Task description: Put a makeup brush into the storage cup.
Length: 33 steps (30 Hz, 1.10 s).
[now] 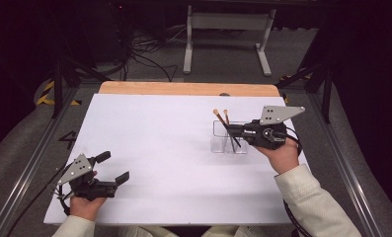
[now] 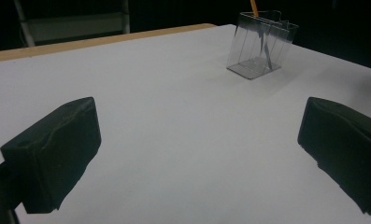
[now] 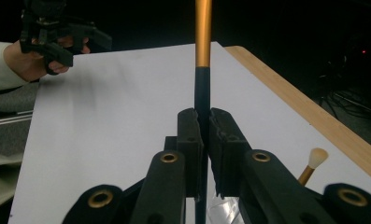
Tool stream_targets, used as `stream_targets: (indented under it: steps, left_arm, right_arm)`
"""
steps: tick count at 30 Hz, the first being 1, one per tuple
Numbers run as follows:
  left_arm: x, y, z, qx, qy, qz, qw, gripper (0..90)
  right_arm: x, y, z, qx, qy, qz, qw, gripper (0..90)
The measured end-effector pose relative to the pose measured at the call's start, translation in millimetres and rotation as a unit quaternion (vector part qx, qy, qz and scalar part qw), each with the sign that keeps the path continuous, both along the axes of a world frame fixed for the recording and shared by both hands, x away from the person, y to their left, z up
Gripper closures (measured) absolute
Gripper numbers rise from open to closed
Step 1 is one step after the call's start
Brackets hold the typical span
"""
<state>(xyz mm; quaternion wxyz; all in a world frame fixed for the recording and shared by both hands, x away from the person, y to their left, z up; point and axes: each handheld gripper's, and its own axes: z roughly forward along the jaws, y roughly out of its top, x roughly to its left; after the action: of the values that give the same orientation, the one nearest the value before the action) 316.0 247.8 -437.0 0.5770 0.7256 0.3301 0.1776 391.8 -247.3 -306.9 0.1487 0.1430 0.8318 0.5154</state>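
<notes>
Brush (image 3: 203,70) clamped upright in the right tongs (image 3: 202,135), over the clear holder (image 1: 229,138).

The brush's long axis is kept near vertical, its lower end apparently inside the holder at the desk's (image 1: 174,148) right side, beside a second brush (image 3: 314,163). Any lift or drop is judged to run along that axis. The left tongs (image 1: 112,168) are held apart and empty, well away at the near left.
</notes>
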Motion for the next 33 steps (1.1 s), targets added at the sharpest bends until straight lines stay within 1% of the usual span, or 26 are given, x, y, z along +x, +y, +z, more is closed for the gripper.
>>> stream_targets:
  steps: [1,3,5,8,12,13,14,17,21,26,27,31,33]
  left_arm:
    - [0.0,0.1,0.0,0.001,0.001,-0.001,1.0,0.3]
    - [0.1,0.0,-0.2,0.002,0.002,-0.001,1.0,0.3]
    - [0.2,0.0,-0.2,0.001,0.002,-0.001,1.0,0.3]
    - [0.3,0.0,-0.3,0.001,0.002,-0.001,1.0,0.3]
    - [0.6,0.0,-0.5,0.002,0.001,-0.001,1.0,0.3]
    - [0.6,0.1,-0.3,0.003,0.002,-0.002,1.0,0.3]
    - [0.4,-0.3,-0.4,0.002,0.003,-0.001,1.0,0.3]
    - [0.7,0.2,-0.3,0.003,0.002,-0.002,1.0,0.3]
    - [0.7,0.3,-0.3,0.003,0.003,-0.002,1.0,0.3]
    - [0.6,0.1,-0.5,-0.001,0.003,-0.001,1.0,0.3]
    - [0.5,0.1,-0.5,0.0,0.003,-0.001,1.0,0.3]
    - [0.7,0.3,-0.3,0.003,0.003,-0.002,1.0,0.3]
    - [0.8,0.1,-0.5,0.002,0.002,-0.001,1.0,0.3]
  right_arm:
    - [1.4,-2.5,-0.7,0.009,0.002,-0.013,0.9999,83.1]
    - [1.9,-3.3,-1.1,0.013,0.003,-0.016,0.9998,83.1]
    - [3.4,-6.6,-1.8,0.024,-0.001,-0.029,0.9993,83.1]
    - [5.9,-10.9,-1.5,0.035,0.001,-0.042,0.9985,83.1]
    - [8.5,-15.8,-1.4,0.053,-0.002,-0.054,0.9972,83.1]
    - [8.5,-15.8,-1.4,0.053,-0.002,-0.054,0.9972,83.1]
    - [9.4,-17.9,-1.8,0.063,-0.003,-0.06,0.9962,83.1]
    - [10.2,-20.4,-3.1,0.081,-0.011,-0.064,0.9946,83.1]
    - [11.9,-21.4,-6.0,0.093,-0.014,-0.074,0.9927,83.1]
    - [15.0,-23.3,-7.6,0.101,-0.014,-0.085,0.9912,83.1]
    - [16.8,-24.6,-8.1,0.105,-0.015,-0.092,0.9901,83.1]
    - [19.7,-26.2,-8.7,0.106,-0.017,-0.099,0.9893,83.1]
    - [21.3,-27.6,-9.6,0.11,-0.018,-0.105,0.9882,83.1]
